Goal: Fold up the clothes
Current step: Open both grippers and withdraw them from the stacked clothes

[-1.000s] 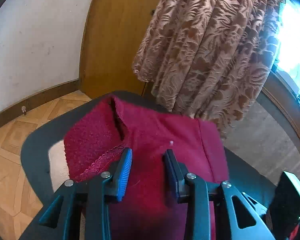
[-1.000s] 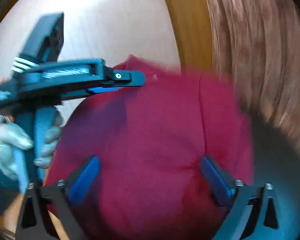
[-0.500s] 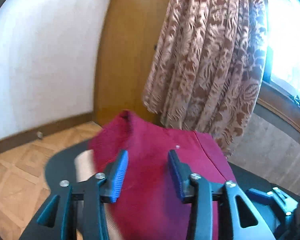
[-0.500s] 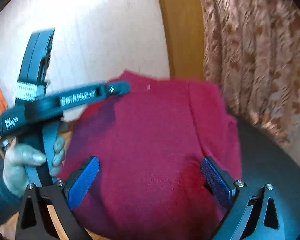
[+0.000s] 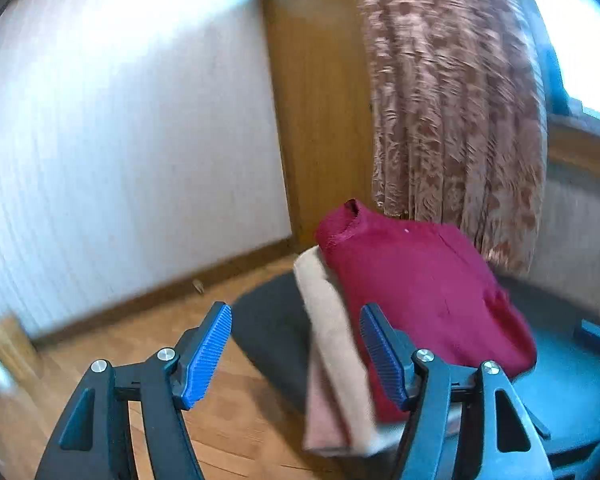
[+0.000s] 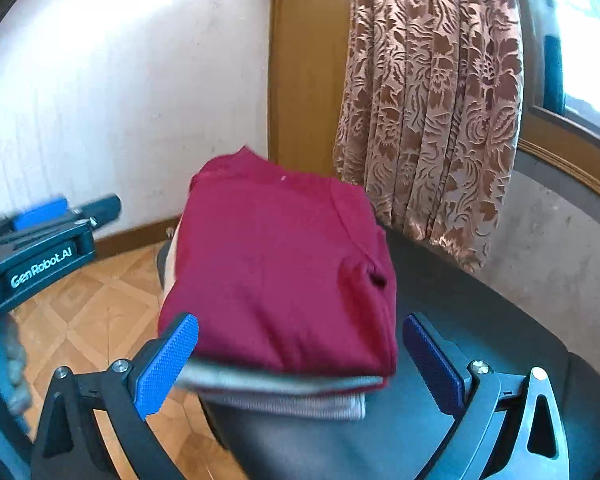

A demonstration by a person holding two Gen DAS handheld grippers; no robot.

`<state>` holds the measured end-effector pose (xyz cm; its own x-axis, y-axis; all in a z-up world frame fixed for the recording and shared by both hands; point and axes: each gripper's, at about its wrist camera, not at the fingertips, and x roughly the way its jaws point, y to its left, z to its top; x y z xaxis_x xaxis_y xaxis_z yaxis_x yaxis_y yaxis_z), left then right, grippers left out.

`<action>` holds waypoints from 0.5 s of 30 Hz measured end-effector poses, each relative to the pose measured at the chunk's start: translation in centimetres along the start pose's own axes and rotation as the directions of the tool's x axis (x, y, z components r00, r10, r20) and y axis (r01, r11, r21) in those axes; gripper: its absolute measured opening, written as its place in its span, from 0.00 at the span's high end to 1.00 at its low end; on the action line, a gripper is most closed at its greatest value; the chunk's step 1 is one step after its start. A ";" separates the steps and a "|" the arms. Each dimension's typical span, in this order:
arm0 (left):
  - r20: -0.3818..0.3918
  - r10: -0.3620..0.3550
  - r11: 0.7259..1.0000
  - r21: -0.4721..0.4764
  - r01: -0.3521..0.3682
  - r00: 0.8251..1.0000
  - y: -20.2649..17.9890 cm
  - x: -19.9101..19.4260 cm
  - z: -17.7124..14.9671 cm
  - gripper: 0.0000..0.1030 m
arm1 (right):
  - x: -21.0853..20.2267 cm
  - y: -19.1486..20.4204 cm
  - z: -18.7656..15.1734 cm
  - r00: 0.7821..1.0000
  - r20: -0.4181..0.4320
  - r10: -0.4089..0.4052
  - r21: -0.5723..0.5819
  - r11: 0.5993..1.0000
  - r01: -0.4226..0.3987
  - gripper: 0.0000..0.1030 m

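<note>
A folded dark red garment [image 6: 284,264] lies on top of a stack on a black seat [image 6: 480,344]. Under it lie a beige folded cloth [image 5: 332,344] and a grey one [image 6: 300,400]. My left gripper [image 5: 296,354] hangs back from the stack's left side, its jaws opening, with nothing pressed between the blue pads; the beige cloth's edge shows behind the gap. In the right wrist view the left gripper [image 6: 56,216] is at the far left. My right gripper [image 6: 300,360] stands wide open in front of the stack, touching nothing.
A patterned brown curtain [image 6: 428,112] hangs behind the seat, next to a wooden door [image 6: 304,64] and a white wall [image 5: 120,140]. Parquet floor [image 6: 96,312] lies to the left. A window [image 6: 580,40] is at the right. A person's gloved hand [image 6: 16,364] holds the left gripper.
Both grippers have drawn back and up from the red garment. The left gripper's jaws have widened and it has swung left, off the cloth. The stack's beige and grey layers now show.
</note>
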<state>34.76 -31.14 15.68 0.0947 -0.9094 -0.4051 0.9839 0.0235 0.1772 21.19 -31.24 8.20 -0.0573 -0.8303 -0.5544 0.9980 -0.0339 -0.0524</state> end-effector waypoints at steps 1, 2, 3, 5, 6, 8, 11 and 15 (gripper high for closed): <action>0.015 0.003 1.000 0.010 -0.003 1.000 -0.1 -0.9 -0.1 0.34 | -0.2 0.1 -0.3 1.000 -0.004 0.002 -0.006 1.000 -0.002 0.00; 0.030 0.006 1.000 0.020 -0.007 1.000 -0.2 -1.7 -0.2 0.34 | -0.5 0.1 -0.7 1.000 -0.009 0.010 -0.003 1.000 -0.010 0.00; 0.033 -0.002 1.000 0.002 0.002 0.999 0.4 -2.6 -0.5 0.34 | -0.9 0.2 -1.1 1.000 -0.013 0.017 0.001 1.000 -0.017 0.00; -0.001 -0.041 0.998 -0.043 0.041 0.999 1.4 -3.3 -0.9 0.34 | -2.0 0.3 -2.2 0.999 -0.026 0.037 0.017 0.999 -0.037 0.00; -0.020 -0.065 0.996 -0.060 0.063 0.998 1.7 -3.3 -1.1 0.34 | -2.5 0.4 -2.8 0.998 -0.032 0.047 0.025 0.999 -0.046 0.00; -0.056 -0.115 0.990 -0.094 0.109 0.992 1.9 -3.2 -1.6 0.34 | -3.2 0.3 -3.4 0.997 -0.041 0.061 0.038 0.998 -0.059 0.00; -0.108 -0.182 0.977 -0.135 0.167 0.977 2.0 -2.9 -2.3 0.34 | -4.6 0.4 -4.4 0.997 -0.033 0.063 0.027 0.998 -0.062 0.00; -0.161 -0.216 0.970 -0.145 0.193 0.963 1.3 -2.6 -3.4 0.34 | -6.0 0.1 -5.2 0.998 -0.020 0.052 0.017 0.999 -0.051 0.00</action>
<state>36.35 -27.27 13.90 -0.0968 -0.8141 -0.5727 0.9950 -0.0929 -0.0362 21.52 -23.32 7.21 -0.0061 -0.8197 -0.5728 1.0000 -0.0009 -0.0095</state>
